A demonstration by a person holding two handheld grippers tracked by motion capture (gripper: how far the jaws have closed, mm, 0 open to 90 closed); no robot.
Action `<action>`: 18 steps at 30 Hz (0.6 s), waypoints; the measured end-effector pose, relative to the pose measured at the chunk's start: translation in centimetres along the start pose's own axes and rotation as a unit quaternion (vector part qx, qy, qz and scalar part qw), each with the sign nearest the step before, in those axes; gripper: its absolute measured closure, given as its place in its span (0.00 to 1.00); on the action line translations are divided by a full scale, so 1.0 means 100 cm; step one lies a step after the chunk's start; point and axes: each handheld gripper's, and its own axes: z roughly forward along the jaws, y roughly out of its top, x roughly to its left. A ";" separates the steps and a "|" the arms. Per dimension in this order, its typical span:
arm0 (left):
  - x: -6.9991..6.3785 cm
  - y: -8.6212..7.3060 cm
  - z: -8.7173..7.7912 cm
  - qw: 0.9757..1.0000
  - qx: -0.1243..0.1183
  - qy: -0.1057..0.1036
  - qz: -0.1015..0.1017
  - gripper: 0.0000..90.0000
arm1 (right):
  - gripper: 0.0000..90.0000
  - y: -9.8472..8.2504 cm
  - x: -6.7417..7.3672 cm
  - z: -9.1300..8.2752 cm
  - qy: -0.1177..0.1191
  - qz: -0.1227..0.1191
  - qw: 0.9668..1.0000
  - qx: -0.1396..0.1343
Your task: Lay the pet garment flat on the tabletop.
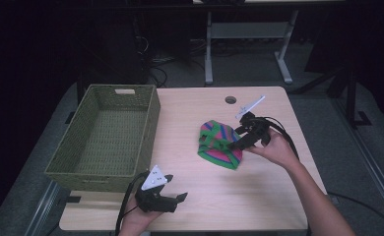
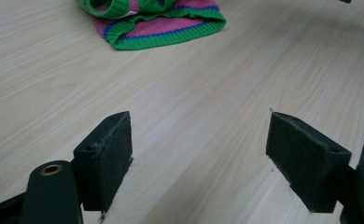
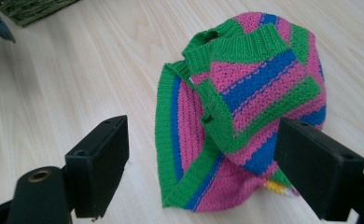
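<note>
A small knitted garment (image 1: 219, 142) striped in green, pink and blue lies crumpled near the middle of the wooden table (image 1: 190, 113). My right gripper (image 1: 235, 144) hovers at its right edge, jaws open, with the garment (image 3: 245, 102) spread between and beyond them. My left gripper (image 1: 176, 198) is near the table's front edge, open and empty over bare wood, and the garment's green hem (image 2: 157, 28) lies farther ahead of it.
A green woven basket (image 1: 109, 135) stands empty on the left side of the table. A round cable hole (image 1: 230, 100) sits near the back edge. Behind the table are desk legs (image 1: 208, 49) and cables on the floor.
</note>
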 end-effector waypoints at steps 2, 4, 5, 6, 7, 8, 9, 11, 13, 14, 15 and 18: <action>0.001 -0.001 -0.001 1.000 -0.001 -0.001 -0.001 0.25 | 0.19 0.001 -0.001 0.003 -0.003 -0.001 1.000 0.004; 0.002 -0.001 -0.001 1.000 -0.001 0.000 -0.002 0.25 | 0.19 0.004 -0.004 0.012 -0.009 -0.007 1.000 0.014; 0.001 -0.001 -0.001 1.000 -0.002 0.000 -0.003 0.25 | 0.19 0.004 -0.004 0.012 -0.009 -0.007 1.000 0.014; 0.001 -0.001 0.000 1.000 -0.001 0.000 -0.003 0.25 | 0.19 0.006 -0.007 0.018 -0.016 -0.008 1.000 0.016; 0.001 -0.001 0.000 1.000 -0.001 -0.001 -0.003 0.25 | 0.19 0.006 -0.007 0.018 -0.016 -0.008 1.000 0.016; 0.000 -0.001 0.000 1.000 0.000 -0.001 -0.004 0.25 | 0.20 0.006 -0.007 0.019 -0.018 -0.006 1.000 0.018; 0.000 -0.001 0.001 1.000 0.001 -0.001 -0.003 0.25 | 0.20 0.007 -0.009 0.022 -0.022 -0.009 1.000 0.020; -0.001 -0.001 0.002 1.000 0.002 0.001 0.000 0.25 | 0.20 0.007 -0.010 0.026 -0.021 -0.005 1.000 0.022; -0.001 0.000 0.003 1.000 0.003 0.001 0.000 0.25 | 0.20 0.007 -0.012 0.031 -0.021 -0.003 0.999 0.027; -0.001 0.000 0.003 1.000 0.003 0.000 -0.002 0.25 | 0.20 0.007 -0.014 0.036 -0.019 0.002 0.999 0.026; -0.001 0.000 0.003 1.000 0.003 0.000 -0.002 0.25 | 0.20 0.007 -0.014 0.036 -0.019 0.002 0.999 0.026; -0.001 0.000 0.003 1.000 0.003 0.001 0.001 0.25 | 0.20 0.006 -0.018 0.046 -0.023 0.010 0.999 0.036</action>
